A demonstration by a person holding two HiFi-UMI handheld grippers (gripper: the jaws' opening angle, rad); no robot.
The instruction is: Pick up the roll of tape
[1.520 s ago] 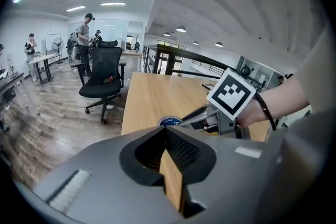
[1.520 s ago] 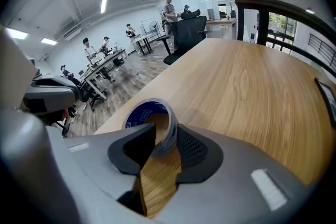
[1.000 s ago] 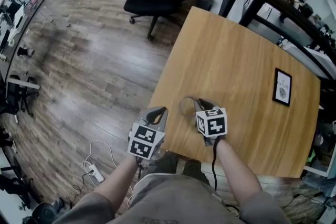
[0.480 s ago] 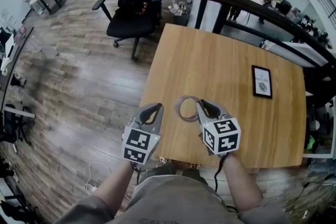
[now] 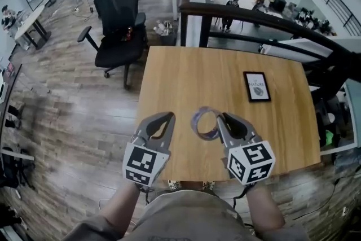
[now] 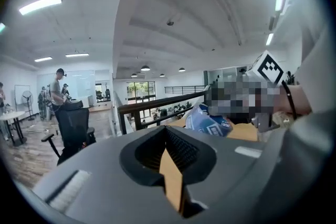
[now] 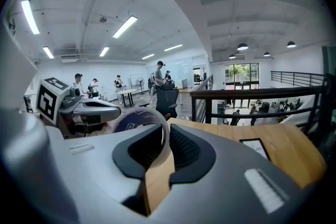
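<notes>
The roll of tape (image 5: 206,134), a clear ring with a blue printed inner face, hangs above the near part of the wooden table (image 5: 225,76). My right gripper (image 5: 221,117) is shut on the ring's wall, and the ring sticks out to its left. In the right gripper view the tape (image 7: 137,119) passes between the pads of that gripper (image 7: 165,131). My left gripper (image 5: 167,116) is held beside it at the table's left edge, shut and empty. From the left gripper (image 6: 167,131) the tape (image 6: 207,120) shows to the right.
A small black picture frame (image 5: 257,86) lies on the table's far right. A black office chair (image 5: 115,25) stands on the wooden floor to the left. A dark railing (image 5: 254,17) runs behind the table. People stand at desks far off.
Both grippers have risen off the table. The tape has come up with the right gripper, and the left gripper has risen beside it.
</notes>
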